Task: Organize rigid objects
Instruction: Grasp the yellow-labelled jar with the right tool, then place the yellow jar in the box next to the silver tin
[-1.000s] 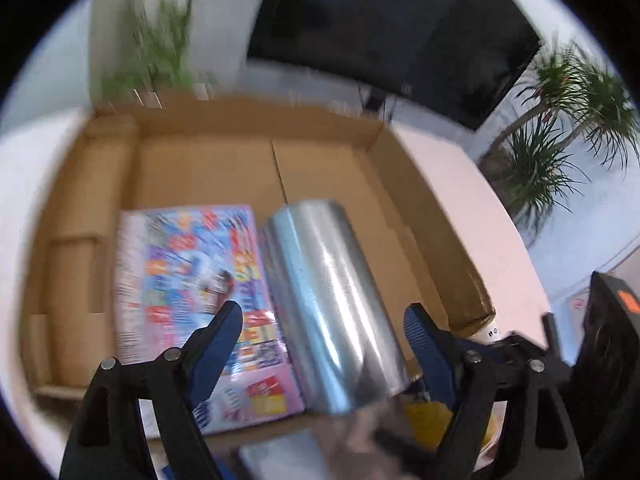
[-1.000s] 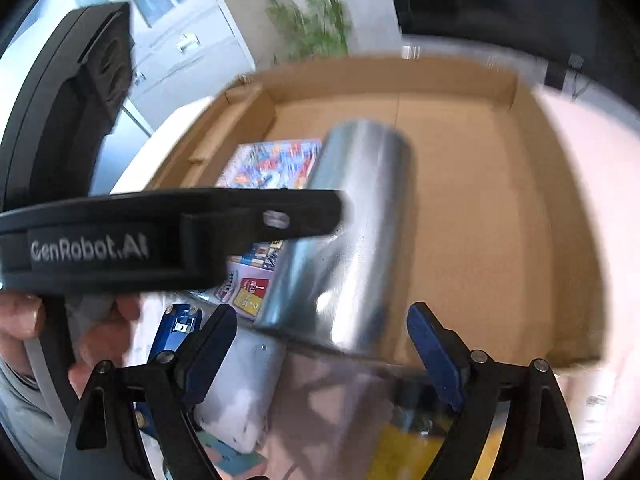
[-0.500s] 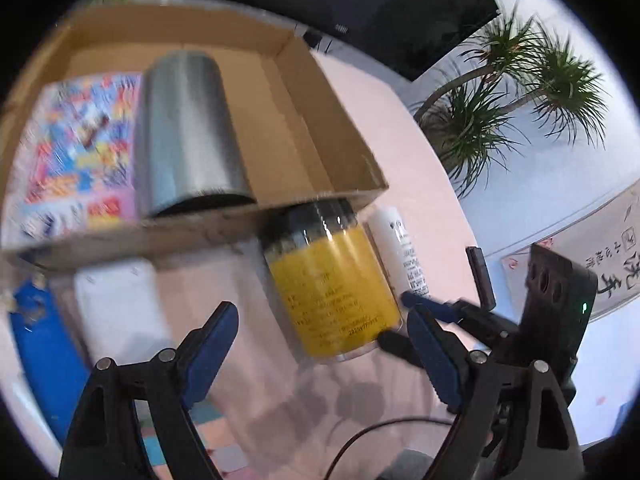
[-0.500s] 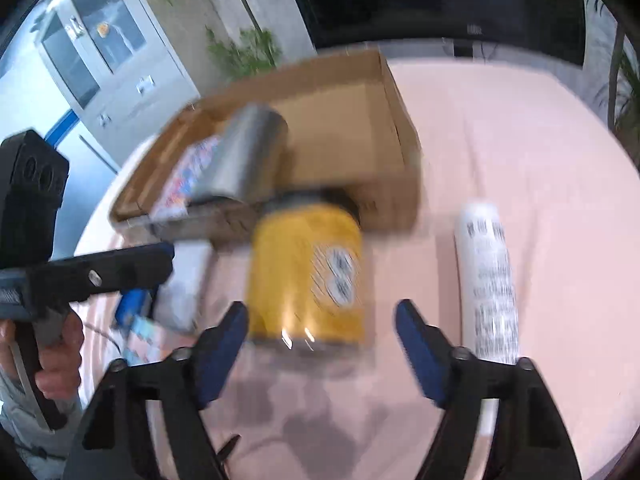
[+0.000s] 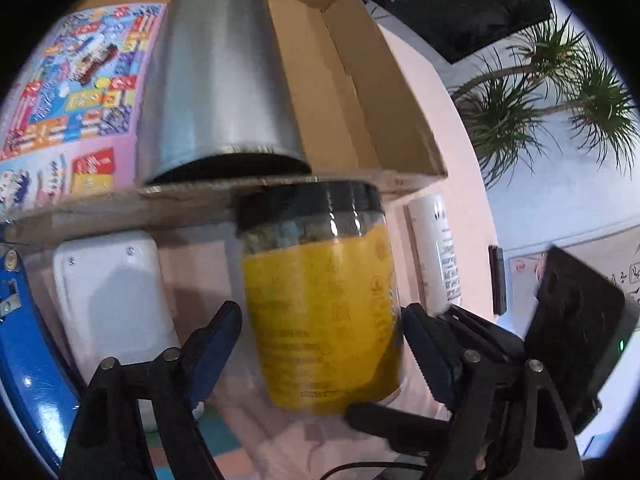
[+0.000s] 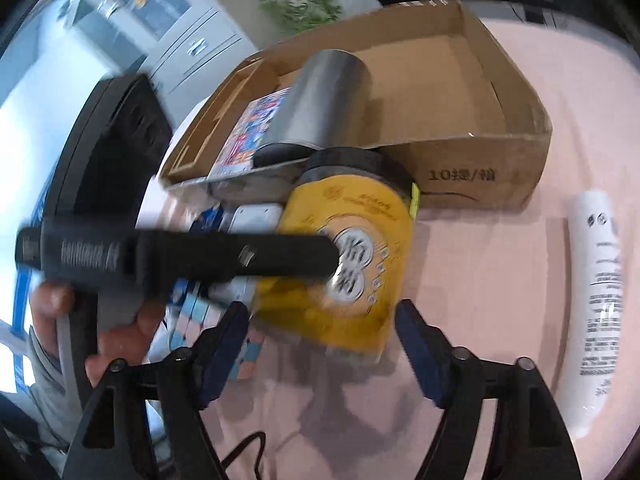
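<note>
A yellow-labelled jar with a black lid lies on the pink table against the cardboard box; it also shows in the right wrist view. My left gripper is open with its fingers either side of the jar's base. My right gripper is open, also straddling the jar's base. Inside the box lie a silver cylinder and a colourful printed pack. The left gripper's finger crosses the right wrist view.
A white tube lies on the table right of the jar, also in the left wrist view. A white device and a blue object lie left of the jar. Potted plants stand beyond the table.
Both grippers have drawn back from the box, leaving the silver cylinder inside, and have come down around the yellow jar, now closer than half a second ago.
</note>
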The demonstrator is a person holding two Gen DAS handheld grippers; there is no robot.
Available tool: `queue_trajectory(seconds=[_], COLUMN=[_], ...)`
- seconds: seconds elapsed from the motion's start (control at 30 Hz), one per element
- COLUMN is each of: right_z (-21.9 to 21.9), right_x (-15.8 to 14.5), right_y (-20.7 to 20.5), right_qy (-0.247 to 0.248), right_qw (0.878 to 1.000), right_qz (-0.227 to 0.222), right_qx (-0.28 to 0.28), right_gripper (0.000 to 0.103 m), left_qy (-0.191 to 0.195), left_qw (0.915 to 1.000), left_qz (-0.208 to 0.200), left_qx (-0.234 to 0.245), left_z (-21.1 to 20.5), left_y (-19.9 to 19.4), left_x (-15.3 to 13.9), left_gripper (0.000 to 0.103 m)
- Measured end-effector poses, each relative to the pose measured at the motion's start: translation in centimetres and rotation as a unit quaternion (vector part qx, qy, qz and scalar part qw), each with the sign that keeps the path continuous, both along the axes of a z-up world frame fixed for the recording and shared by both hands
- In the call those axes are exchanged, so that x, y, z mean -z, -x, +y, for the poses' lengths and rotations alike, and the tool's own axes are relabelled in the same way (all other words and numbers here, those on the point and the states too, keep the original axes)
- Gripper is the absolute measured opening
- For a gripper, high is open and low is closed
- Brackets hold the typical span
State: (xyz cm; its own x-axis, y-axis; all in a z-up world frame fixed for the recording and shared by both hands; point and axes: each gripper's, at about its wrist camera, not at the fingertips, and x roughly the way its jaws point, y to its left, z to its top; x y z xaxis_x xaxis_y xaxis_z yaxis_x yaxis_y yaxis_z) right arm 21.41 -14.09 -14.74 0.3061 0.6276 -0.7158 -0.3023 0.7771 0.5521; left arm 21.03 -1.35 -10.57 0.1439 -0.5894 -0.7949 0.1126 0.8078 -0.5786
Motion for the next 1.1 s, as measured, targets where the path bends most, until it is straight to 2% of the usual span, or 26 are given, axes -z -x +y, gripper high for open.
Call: queue_trajectory(seconds=[0.1,0.17,0.3,0.4,0.43,0.63,0.93,1.1], right_z=[0.9,1.2,2.7,2.9,1.6,0.1,-0.3,-0.7], right_x=[1.2,1.7,1.1,-0.5,-1.4,-6.6,-11.0,-12.2], right_y=[-0.8,-1.3,-0.5,0.5,1.0,2.6,-0.8,-3.1], right_qy=[-0.011,-0.016,0.014,0.020,0.016,0.014,0.031,0.042], right_qw=[1.000,0.999,1.000,1.000,0.999,0.995,0.990,0.989], right_qz=[0.018,0.031,0.008,-0.022,-0.033,-0.097,-0.135,-0.141], right_qx=[-0.007,-0.004,0.001,0.008,0.010,0.026,0.022,0.020], right_gripper=[0.087,0.088,0.087,0.086,0.086,0.086,0.086,0.086], left_qy=[-0.004,-0.008,-0.027,-0.041,-0.042,-0.042,-0.043,-0.036], left_qw=[0.9999,0.9996,0.9978,0.9931,0.9907,0.9776,0.9707,0.9713], left_qz=[-0.013,-0.028,-0.060,-0.109,-0.129,-0.206,-0.237,-0.235], left_qx=[0.000,-0.001,0.007,0.012,0.013,0.005,0.001,0.000], left_z=[-0.2,-0.5,-1.0,-1.7,-1.9,-2.5,-2.0,-1.7], left_y=[0.3,0.8,2.0,3.5,4.0,4.7,0.3,-2.6], left_x=[-0.1,-0.3,-1.4,-3.9,-5.0,-10.2,-13.0,-12.6], left_gripper=[0.083,0.083,0.082,0.082,0.082,0.082,0.082,0.082])
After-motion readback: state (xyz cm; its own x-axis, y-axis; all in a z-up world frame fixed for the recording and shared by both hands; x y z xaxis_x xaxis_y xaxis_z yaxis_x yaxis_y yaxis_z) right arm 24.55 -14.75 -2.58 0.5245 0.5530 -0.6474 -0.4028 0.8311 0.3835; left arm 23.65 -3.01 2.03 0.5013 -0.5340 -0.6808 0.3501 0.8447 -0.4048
